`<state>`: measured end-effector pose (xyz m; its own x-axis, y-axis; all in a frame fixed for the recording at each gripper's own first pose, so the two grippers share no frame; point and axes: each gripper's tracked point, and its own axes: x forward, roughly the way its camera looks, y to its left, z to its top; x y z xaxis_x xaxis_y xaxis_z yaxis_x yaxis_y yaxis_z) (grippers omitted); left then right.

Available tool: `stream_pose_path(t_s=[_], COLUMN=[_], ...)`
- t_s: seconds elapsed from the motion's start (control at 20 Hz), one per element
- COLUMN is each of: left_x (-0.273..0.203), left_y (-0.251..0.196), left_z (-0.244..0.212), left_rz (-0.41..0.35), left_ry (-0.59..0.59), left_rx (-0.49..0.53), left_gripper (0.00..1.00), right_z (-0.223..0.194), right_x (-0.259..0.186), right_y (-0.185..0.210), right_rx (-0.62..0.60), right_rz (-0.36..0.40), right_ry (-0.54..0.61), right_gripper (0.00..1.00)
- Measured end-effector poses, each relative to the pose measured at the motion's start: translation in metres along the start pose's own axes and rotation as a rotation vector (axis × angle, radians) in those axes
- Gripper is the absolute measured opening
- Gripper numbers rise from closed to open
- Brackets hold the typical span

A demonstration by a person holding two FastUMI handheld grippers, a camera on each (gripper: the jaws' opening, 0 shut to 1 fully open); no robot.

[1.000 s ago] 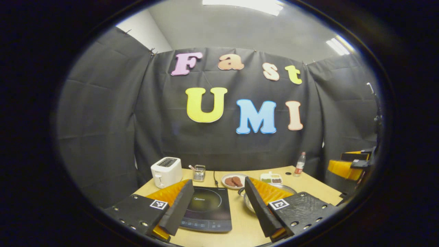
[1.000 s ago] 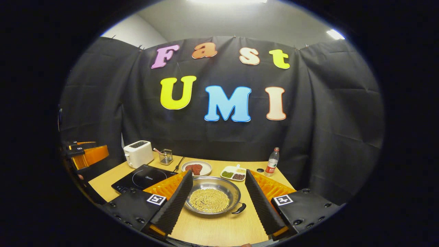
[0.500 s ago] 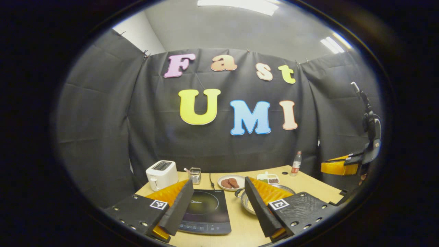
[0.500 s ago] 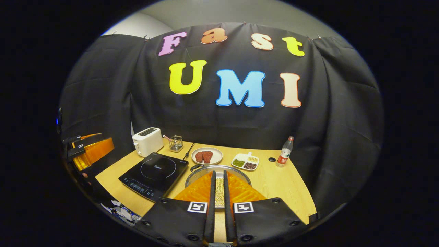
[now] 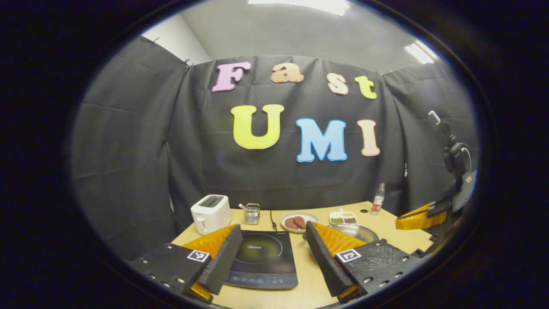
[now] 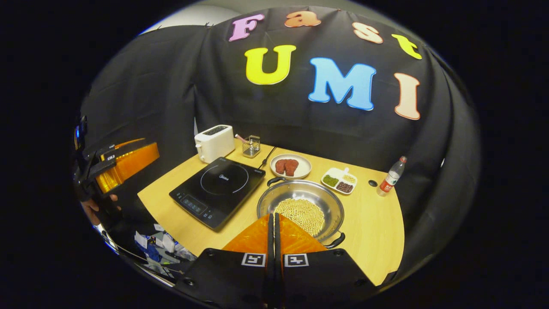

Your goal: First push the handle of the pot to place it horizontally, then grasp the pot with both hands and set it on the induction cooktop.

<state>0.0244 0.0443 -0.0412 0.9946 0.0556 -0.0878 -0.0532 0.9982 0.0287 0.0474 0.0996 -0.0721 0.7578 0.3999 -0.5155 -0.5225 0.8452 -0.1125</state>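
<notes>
The right gripper has its jaws drawn together to a thin slit with nothing between them, hanging above the near edge of the wide, shallow, shiny steel pot. The pot sits on the pale wooden table directly ahead of those jaws, its bottom covered with a layer of small yellowish beans. It has two small dark loop handles: the far handle on the rim away from the jaws, and the near handle just right of the jaw tips. Left of the pot, close beside it but apart, lies the flat black glass induction cooktop.

The left gripper holds its jaws wide and empty, framing the cooktop, with the pot's rim peeking past the right jaw.

The pot is likely stiff, smooth and slick, and moderately heavy with its load; the loose beans would roll and spill if it tilts. The rim is thin and would slide between pads, so the two loop handles look like the surest holds, one per gripper, lifted level. The narrowed right jaws seem suited to nudging the near handle sideways first, as a blunt pusher; a gentle, low push should turn the pot without skating it across the table.
</notes>
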Motion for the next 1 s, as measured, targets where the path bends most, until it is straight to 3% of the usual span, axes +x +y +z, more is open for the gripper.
stream_pose_path(t_s=[0.4, 0.75, 1.0], left_x=[0.026, 0.03, 0.027], left_y=[-0.014, -0.03, -0.037], left_z=[-0.011, -0.037, -0.052], left_rz=[0.095, 0.204, 0.274], left_ry=[0.064, 0.154, 0.219], left_rx=[-0.031, -0.061, -0.041], left_gripper=[0.91, 0.91, 0.89], right_z=[-0.08, -0.136, -0.16], right_x=[0.031, 0.065, 0.089], right_y=[-0.009, -0.059, -0.085], right_rx=[-0.032, -0.071, -0.029], right_rz=[0.164, 0.197, 0.224], right_ry=[0.253, 0.405, 0.476], right_gripper=[0.02, 0.01, 0.02])
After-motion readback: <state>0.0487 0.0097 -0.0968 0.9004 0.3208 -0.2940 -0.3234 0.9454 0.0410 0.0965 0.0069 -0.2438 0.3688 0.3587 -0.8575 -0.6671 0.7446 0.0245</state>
